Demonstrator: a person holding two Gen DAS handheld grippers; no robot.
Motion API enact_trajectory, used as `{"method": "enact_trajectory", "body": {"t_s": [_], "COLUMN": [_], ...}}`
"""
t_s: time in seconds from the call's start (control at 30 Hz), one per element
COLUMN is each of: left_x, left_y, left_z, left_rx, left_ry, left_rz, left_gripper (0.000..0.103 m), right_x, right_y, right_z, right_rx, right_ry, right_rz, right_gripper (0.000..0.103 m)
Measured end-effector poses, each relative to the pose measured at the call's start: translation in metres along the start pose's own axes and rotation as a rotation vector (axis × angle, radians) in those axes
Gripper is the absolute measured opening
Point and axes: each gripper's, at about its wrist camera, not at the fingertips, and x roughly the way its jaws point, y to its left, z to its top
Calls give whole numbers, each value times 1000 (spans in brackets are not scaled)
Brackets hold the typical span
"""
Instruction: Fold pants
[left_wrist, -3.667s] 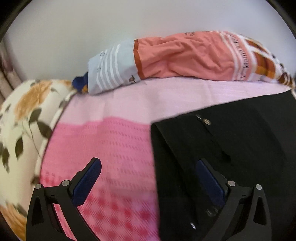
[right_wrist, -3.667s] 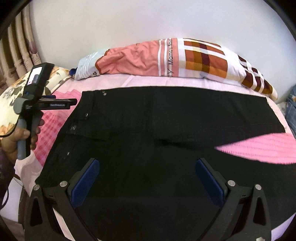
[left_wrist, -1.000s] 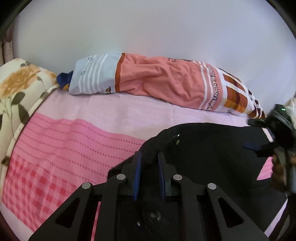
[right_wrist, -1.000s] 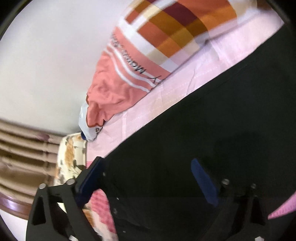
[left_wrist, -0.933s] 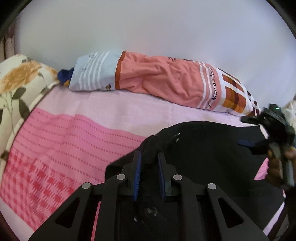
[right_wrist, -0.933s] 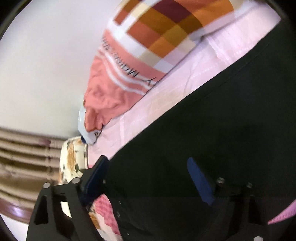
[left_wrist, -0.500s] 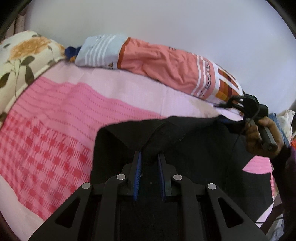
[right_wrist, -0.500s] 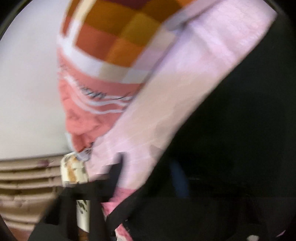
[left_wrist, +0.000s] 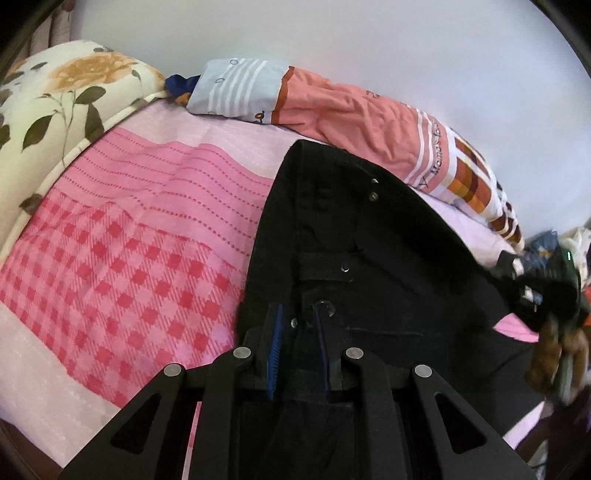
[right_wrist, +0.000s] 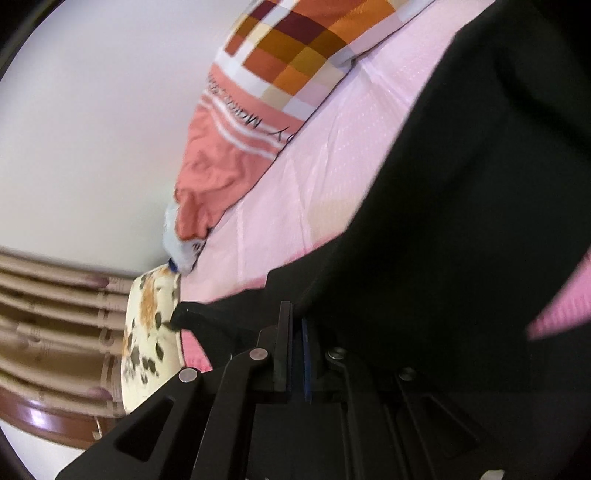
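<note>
While my left claw (left_wrist: 297, 332) and right claw (right_wrist: 295, 347) each pinch shut on an edge of the black pants (left_wrist: 369, 258) draped over the pink bedspread (left_wrist: 129, 240), I judge the cloth soft, limp and fairly heavy, best gripped along its thick seamed waistband.

Pants (left_wrist: 369, 258) spread on the bedsheet (left_wrist: 147, 229), rolled quilt (left_wrist: 351, 118) behind, pillow (left_wrist: 48, 107) at left

Black pants (left_wrist: 369, 258) — studded with small metal snaps and rivets — are lying doubled over on the pink bed, waistband end lifting slightly, fabric spreading rightward in broad dark folds (right_wrist: 461, 221).
</note>
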Motion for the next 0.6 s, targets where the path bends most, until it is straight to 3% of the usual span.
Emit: {"method": "enact_trajectory", "body": {"t_s": [0.23,0.3,0.33,0.5,0.6], "left_x": [-26,-24,-24,-23,-20], "left_y": [-8,-10,-11,-4,2], "left_z": [5,2,1,-3,1], "left_rx": [-16,-31,-46,-182,-264], "left_ry": [-21,13,25,84,104], "left_rz": [-34,-63,-80,-296,-382], "left_gripper": [27,47,49,50,61], "right_x": [-30,-35,-36,-44,-48], "right_y": [-8,-13,-17,-27,-34], "right_z": [-61,-76,-83,-101,-107], "right_rx": [-16,-20,-23,-43,-43], "right_ry": [10,21,33,54,54], "right_rz": [5,-2,-9,-26,-24], "right_gripper": [6,6,6,2,2]}}
